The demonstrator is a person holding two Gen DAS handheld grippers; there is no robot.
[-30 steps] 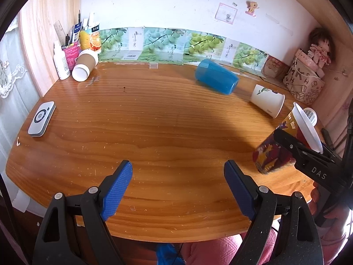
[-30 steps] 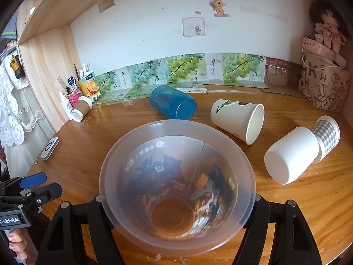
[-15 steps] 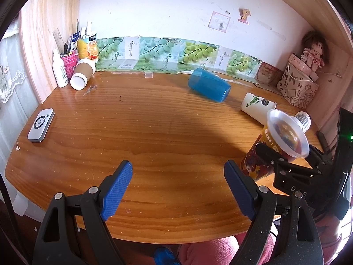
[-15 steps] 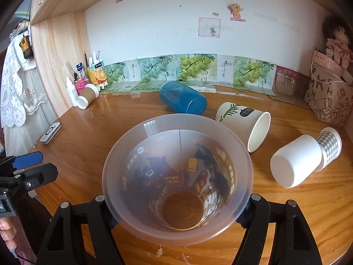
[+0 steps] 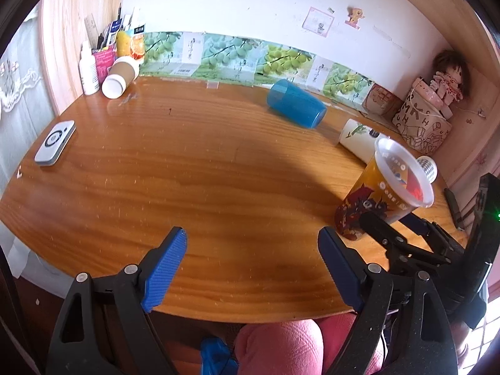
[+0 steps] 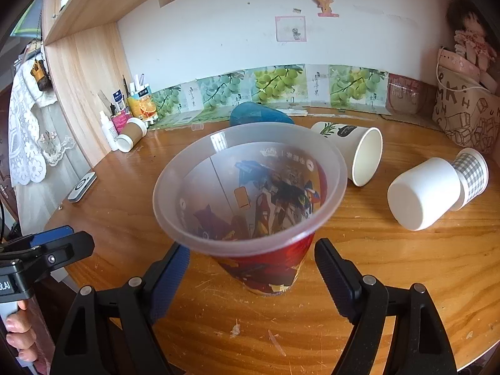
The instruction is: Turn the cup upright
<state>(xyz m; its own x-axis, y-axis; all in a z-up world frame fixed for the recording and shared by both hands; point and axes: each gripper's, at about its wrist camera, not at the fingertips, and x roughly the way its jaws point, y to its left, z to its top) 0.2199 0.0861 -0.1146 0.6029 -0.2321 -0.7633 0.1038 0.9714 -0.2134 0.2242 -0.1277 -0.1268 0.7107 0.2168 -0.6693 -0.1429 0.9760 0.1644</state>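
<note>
Printed plastic cup [image 6: 250, 193] upright on desk [image 6: 390, 281], near front-right edge; clear flared rim, red-orange cartoon print, empty. Right gripper [image 6: 251, 268] fingers spread wide either side of cup base, apparently not touching. Left gripper [image 5: 250, 268] fingers wide apart, holding nothing.

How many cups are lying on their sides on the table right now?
4: brown-sleeved cup back left, blue cup at back, leaf-print cup beside it, white cup far right.
</note>
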